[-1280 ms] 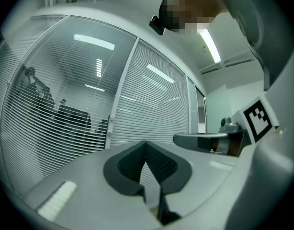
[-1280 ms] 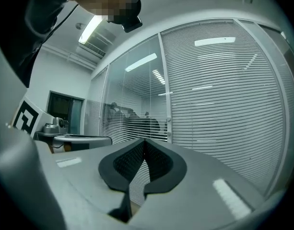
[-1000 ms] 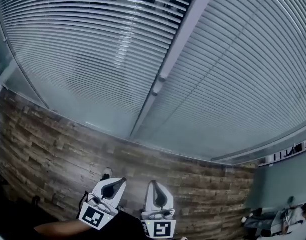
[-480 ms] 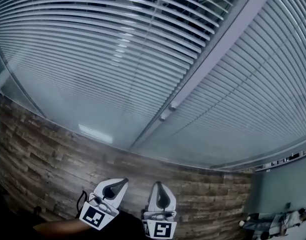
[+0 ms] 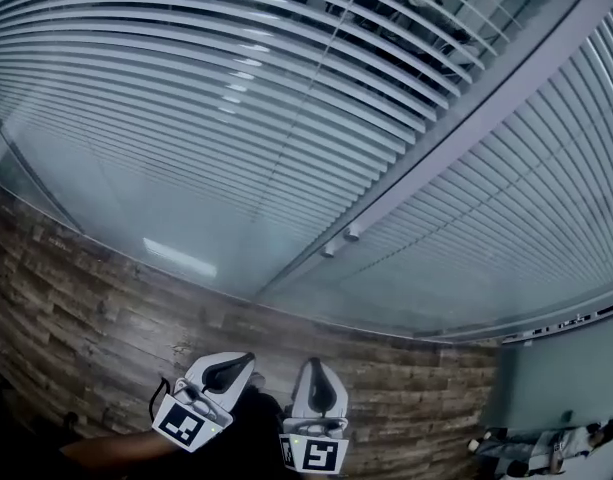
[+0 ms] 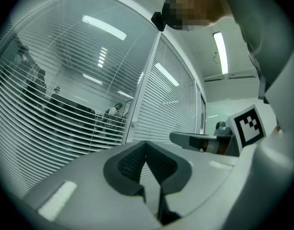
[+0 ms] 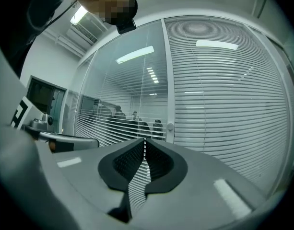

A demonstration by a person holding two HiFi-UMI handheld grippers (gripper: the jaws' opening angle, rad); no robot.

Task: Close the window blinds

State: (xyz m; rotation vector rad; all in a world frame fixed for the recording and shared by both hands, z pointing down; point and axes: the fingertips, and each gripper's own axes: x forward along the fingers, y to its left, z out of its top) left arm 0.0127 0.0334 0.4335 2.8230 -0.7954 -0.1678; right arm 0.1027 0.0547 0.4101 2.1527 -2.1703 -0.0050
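1. Nearest, low in the head view: left hand-held gripper (image 5: 248, 358) and right hand-held gripper (image 5: 313, 365), side by side, close together yet not touching, both aimed toward the glass wall (image 5: 186, 258).
2. Left hand-held gripper: dark ribbed pads (image 6: 130, 164) pressed together at the tips, with nothing pinched between them.
3. Right hand-held gripper: pads (image 7: 161, 164) likewise pressed together at the tips, empty, only slats showing through the hollow behind.
4. At the back of each, a marker cube (image 5: 183, 426), black squares on white.
5. Below and ahead: wood-plank floor (image 5: 106, 308), running up to the foot of the glass wall.
6. Beyond that: window blinds (image 5: 236, 98), hanging behind the glass in two panels, one on either side of a pale frame post (image 5: 466, 138).
7. On the post, two small round knobs (image 5: 353, 234), one just beside the other.
8. Left panel: slats tilted open, people (image 7: 137, 121) in the room beyond showing between them.
9. Right panel (image 5: 526, 218): slats lying flatter, little visible through them.
10. Both hand-held grippers well apart from the window blinds, touching nothing.
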